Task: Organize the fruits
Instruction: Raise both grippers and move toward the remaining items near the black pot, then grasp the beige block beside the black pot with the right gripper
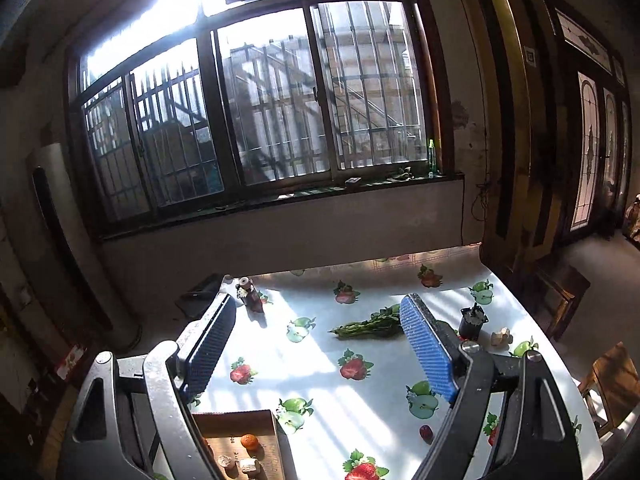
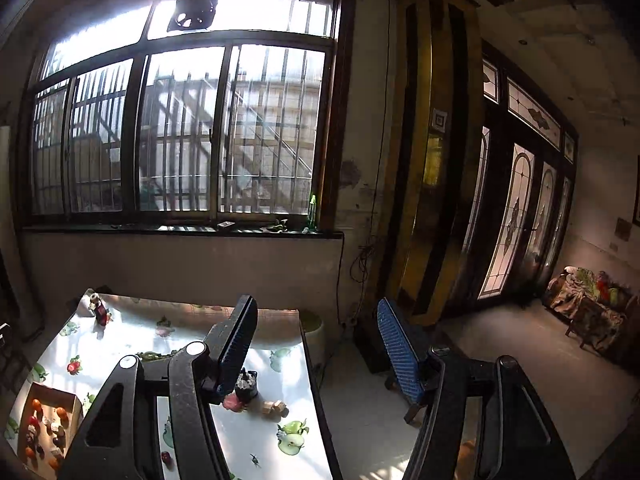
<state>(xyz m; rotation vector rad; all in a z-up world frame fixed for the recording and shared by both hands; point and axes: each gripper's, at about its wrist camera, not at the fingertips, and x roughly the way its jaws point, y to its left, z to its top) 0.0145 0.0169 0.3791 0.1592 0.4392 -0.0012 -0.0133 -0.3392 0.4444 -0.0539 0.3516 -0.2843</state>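
my left gripper (image 1: 320,344), black-framed with blue ribbed pads, hangs above the table with its jaws wide apart and nothing between them, and my right gripper (image 2: 316,344), the same build, is likewise parted and empty, aimed off past the table's corner toward the floor and the glazed doors. below the left one lies the shallow brown cardboard box (image 1: 240,424), with a small orange tangerine (image 1: 249,441) and a couple of pale chunks in it; from the right wrist the same box (image 2: 76,404) shows more orange and dark red fruits gathered inside. one small dark red round fruit (image 1: 426,433) sits loose on the glossy fruit-printed tablecloth (image 1: 360,400), well apart from the box and near my left gripper's right-hand finger. i judge that to be the piece left over. what worries me: the cloth is slick and the fruit round, so a sloppy close could flick it off the near edge. the printed strawberries and apples could also fool me into grabbing at a picture. the small black pot (image 1: 473,322) and the bundle of green leafy stalks (image 1: 370,326) stand further back, and a wide swing could knock the pot over. the hard window glare hides some of the far cloth
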